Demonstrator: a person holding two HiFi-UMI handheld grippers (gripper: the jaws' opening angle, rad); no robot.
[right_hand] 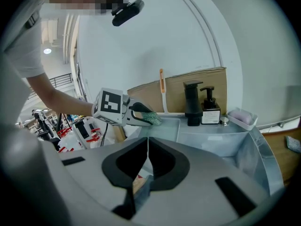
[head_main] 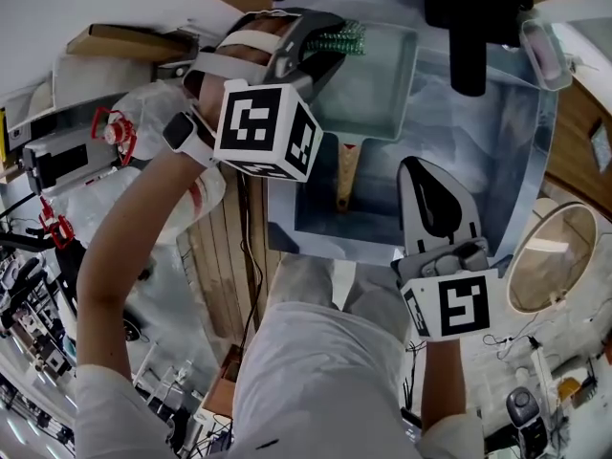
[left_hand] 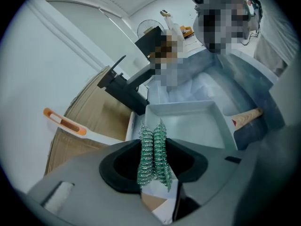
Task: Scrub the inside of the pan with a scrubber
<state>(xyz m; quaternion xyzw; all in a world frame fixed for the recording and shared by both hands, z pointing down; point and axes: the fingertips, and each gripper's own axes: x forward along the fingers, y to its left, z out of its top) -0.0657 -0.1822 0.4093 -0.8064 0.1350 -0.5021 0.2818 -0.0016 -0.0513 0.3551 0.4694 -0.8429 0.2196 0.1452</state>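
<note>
Left gripper [head_main: 330, 51] is clamped tight on the scrubber [head_main: 341, 38], a springy bundle of shiny green wire coils squeezed flat between the black jaw pads. It sits right at one corner of the pan [head_main: 378, 94], by the rim; can't tell if the coils actually touch the metal. Pan is a shallow rectangular one, pale matte grey with rounded corners, with a tapered light wood handle [head_main: 347, 175] pointing back at the person. It's lying flat in the bottom of the sink [head_main: 497, 161], which is a boxy dull steel basin.

Right gripper [head_main: 426, 175] has its jaws pressed together with nothing in them, over the near side of the sink, well apart from the pan body.

At the far edge there's a chunky matte black faucet [right_hand: 192, 102], a dark soap dispenser [right_hand: 210, 108] just beside it, and a clear soap dish [right_hand: 242, 117]. Brown cardboard [right_hand: 188, 86] leans against a plain white wall.
</note>
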